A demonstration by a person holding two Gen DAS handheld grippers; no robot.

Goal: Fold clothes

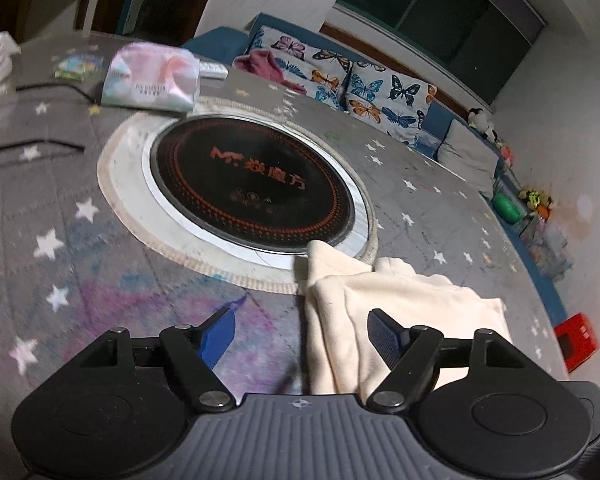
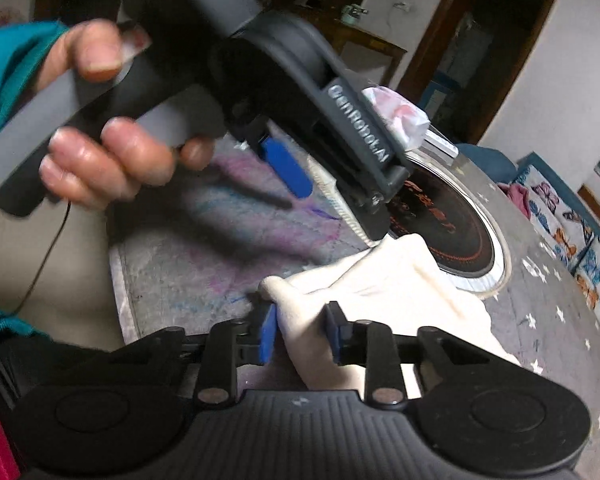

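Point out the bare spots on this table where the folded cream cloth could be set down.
Bare cover lies left of the cream cloth, between the round black hob and the near edge, under the open left gripper. More lies right of the hob toward the butterfly cushions. The far left is crowded by the pastel packet. The right gripper straddles the cloth.

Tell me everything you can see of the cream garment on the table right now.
The cream garment is a soft, fleecy-looking cloth, plain with no print, bunched into thick rounded folds. It lies on the grey star-patterned table cover, its far corner overlapping the pale rim around the round black cooktop. The right tongs straddle its near folded edge, jaws partly closed, cloth between the blue pads. The left tongs stand wide open over it, the right pad above the cloth, not gripping.
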